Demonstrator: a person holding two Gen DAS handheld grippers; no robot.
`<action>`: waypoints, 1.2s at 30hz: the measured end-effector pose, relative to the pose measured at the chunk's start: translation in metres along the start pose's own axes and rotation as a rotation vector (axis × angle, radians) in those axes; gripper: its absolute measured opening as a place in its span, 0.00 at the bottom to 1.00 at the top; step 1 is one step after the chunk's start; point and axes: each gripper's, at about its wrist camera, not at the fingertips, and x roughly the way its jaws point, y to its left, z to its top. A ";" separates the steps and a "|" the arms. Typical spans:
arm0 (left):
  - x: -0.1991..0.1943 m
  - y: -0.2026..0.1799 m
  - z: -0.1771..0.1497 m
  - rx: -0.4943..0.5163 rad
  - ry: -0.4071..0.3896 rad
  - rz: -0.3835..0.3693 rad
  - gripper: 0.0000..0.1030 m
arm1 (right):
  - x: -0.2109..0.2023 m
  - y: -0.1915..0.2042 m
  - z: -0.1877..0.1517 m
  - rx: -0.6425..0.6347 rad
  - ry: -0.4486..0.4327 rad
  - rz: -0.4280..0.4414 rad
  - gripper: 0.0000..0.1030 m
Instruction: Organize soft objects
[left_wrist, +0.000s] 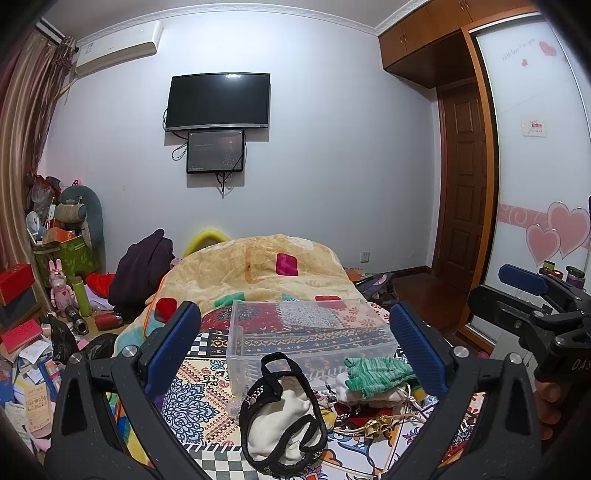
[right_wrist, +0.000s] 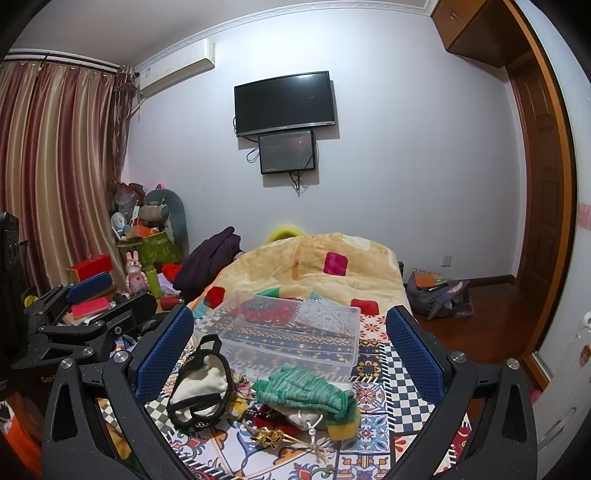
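Note:
A white cloth with black trim (left_wrist: 280, 410) lies on the patterned bedspread, also in the right wrist view (right_wrist: 201, 387). Green knitted gloves (left_wrist: 376, 373) top a small pile of soft things with a gold cord, seen too in the right wrist view (right_wrist: 306, 391). An empty clear plastic bin (left_wrist: 306, 332) sits just beyond them (right_wrist: 288, 332). My left gripper (left_wrist: 295, 347) is open above the cloth. My right gripper (right_wrist: 291, 350) is open above the pile. Both are empty.
A beige blanket (left_wrist: 266, 266) is heaped at the far end of the bed. Clutter, boxes and toys (left_wrist: 55, 295) crowd the floor at left. A backpack (right_wrist: 439, 295) lies on the wood floor at right. A wardrobe (left_wrist: 535, 147) stands at right.

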 end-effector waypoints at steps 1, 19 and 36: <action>0.000 0.000 0.000 0.000 -0.001 0.000 1.00 | 0.000 -0.001 0.000 0.001 0.000 0.000 1.00; -0.003 -0.004 0.004 0.009 -0.006 0.001 1.00 | -0.003 0.001 0.001 0.007 -0.008 0.006 1.00; 0.014 0.010 -0.010 0.009 0.102 0.002 1.00 | 0.018 -0.006 -0.009 0.006 0.103 0.020 1.00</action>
